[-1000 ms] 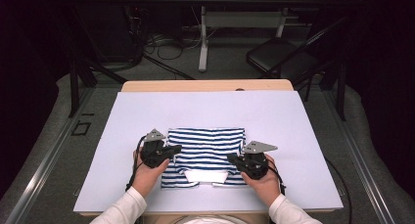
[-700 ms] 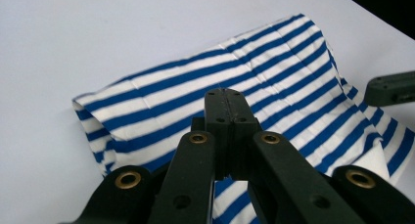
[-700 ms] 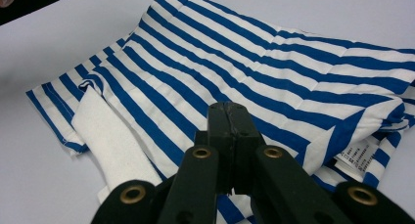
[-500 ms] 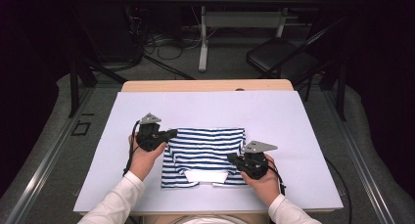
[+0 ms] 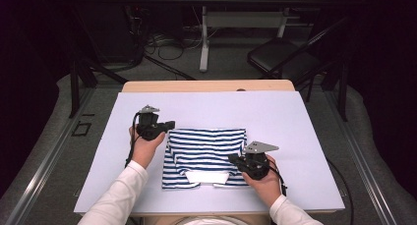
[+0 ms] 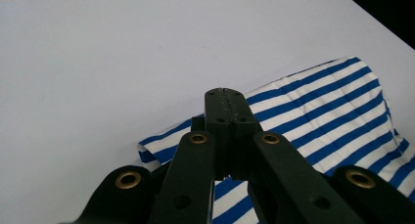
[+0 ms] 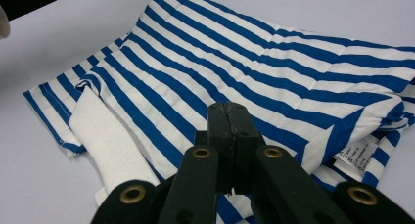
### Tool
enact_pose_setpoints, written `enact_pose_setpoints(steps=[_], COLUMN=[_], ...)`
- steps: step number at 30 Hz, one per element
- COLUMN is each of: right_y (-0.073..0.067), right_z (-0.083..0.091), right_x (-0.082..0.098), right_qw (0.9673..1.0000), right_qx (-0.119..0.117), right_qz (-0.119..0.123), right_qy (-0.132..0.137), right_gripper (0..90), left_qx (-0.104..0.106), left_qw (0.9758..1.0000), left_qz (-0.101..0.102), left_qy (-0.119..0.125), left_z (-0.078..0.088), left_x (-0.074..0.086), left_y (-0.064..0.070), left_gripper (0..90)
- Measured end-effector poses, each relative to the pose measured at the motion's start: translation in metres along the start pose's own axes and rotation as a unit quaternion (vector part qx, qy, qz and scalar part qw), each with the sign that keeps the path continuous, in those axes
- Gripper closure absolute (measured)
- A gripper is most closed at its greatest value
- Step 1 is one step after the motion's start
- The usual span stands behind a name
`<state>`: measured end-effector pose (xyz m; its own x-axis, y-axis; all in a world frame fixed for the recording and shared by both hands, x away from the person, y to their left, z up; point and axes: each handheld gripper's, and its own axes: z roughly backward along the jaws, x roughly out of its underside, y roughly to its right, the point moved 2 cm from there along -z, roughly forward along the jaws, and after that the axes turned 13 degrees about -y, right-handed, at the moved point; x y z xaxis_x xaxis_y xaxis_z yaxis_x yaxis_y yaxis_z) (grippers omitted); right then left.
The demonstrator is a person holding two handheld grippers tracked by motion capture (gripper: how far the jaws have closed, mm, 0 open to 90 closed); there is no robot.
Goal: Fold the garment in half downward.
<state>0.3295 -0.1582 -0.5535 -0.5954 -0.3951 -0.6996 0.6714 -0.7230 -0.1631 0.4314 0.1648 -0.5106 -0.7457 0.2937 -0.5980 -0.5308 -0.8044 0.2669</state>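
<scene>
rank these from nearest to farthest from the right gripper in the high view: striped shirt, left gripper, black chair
From the right gripper:
1. Striped shirt: right beside it, at the shirt's right edge on the white table cover.
2. Left gripper: across the shirt, at its upper left corner.
3. Black chair: on the floor beyond the table's far edge, right of centre.

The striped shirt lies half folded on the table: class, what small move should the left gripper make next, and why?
Probably draw the striped shirt's far-left edge inward over the body. The left gripper sits shut at that corner, and the right gripper, also shut, rests on the opposite side.
</scene>
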Motion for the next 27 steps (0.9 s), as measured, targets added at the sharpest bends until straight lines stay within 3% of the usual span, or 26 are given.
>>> enact_pose_setpoints(steps=[10, 27], right_y=[0.000, 0.000], right_z=[0.000, 0.000], right_x=[0.000, 0.000], right_qw=[1.0000, 1.0000], right_qx=[0.001, 0.004], right_qz=[0.000, 0.002], right_qy=[0.000, 0.000], right_gripper=[90.0, 90.0], left_qx=[-0.007, -0.033], left_qw=[0.9997, 0.9986], left_qz=[0.018, 0.011], left_qy=[-0.013, -0.039], left_z=[-0.017, -0.035], left_x=[-0.002, 0.001], left_y=[-0.012, -0.018], left_gripper=[90.0, 90.0])
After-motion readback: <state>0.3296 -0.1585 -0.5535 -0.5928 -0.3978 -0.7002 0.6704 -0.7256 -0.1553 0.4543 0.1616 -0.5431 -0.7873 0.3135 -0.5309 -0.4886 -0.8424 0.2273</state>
